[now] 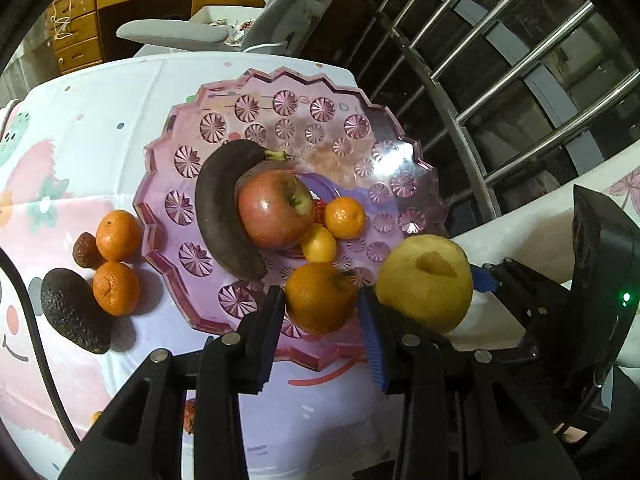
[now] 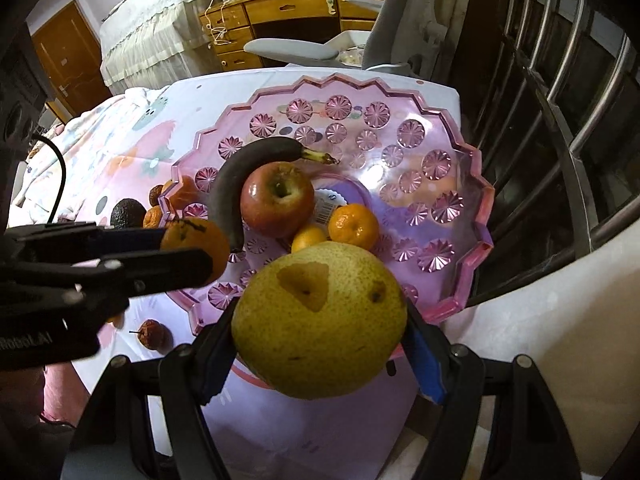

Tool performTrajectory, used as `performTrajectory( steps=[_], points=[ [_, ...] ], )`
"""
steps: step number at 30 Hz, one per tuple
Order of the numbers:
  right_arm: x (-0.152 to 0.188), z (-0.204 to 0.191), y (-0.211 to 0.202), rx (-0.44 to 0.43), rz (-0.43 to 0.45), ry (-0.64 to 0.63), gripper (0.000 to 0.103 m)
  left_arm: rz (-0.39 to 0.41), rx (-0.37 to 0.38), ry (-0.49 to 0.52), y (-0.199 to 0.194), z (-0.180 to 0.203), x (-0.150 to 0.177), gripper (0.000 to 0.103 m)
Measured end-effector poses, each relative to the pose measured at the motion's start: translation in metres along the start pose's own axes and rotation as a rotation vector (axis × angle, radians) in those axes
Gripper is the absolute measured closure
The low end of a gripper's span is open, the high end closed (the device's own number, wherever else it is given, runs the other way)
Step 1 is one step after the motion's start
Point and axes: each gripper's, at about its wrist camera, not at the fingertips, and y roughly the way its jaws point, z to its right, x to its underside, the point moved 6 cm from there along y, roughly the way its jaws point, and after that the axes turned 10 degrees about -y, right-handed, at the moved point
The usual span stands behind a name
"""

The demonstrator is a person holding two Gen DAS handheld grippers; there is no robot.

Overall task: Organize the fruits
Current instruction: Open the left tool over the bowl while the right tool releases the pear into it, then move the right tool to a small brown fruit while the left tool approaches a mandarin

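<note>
Pear (image 2: 320, 320) clamped in right tool (image 2: 320, 344), orange (image 1: 320, 298) in left tool (image 1: 322, 312); shrivelled fruit (image 2: 152, 334) only in right view.

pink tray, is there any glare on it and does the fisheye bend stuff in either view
Left wrist view: a white glare patch sits on the pink tray at its right side, and the window bars bow into curves. Right wrist view: softer sheen across the tray's right half, the bars curve again, and the pear held close to the lens looks oversized; dark corners frame both views.
</note>
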Motion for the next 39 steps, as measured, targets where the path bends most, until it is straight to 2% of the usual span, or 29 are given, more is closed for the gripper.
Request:
performTrajectory(
  steps=[5,13,21,29,39],
  points=[
    [0.000,0.000,0.001,0.014,-0.007,0.008,0.028,0.020,0.021,0.031,-0.009,0.006,0.003,0.059],
    [0.001,0.001,0.000,0.043,-0.003,0.057,0.027,0.055,0.010,-0.008,-0.031,-0.015,0.008,0.043],
    [0.002,-0.009,-0.014,0.068,0.046,0.089,0.023,0.070,-0.024,-0.067,-0.053,-0.057,0.025,0.041],
    [0.014,-0.041,-0.020,0.069,0.063,0.149,0.023,0.063,-0.057,-0.092,-0.079,-0.104,0.047,0.041],
    [0.025,-0.092,-0.030,0.057,0.109,0.301,0.024,0.004,-0.078,-0.015,-0.109,-0.148,0.072,0.042]
  ],
)
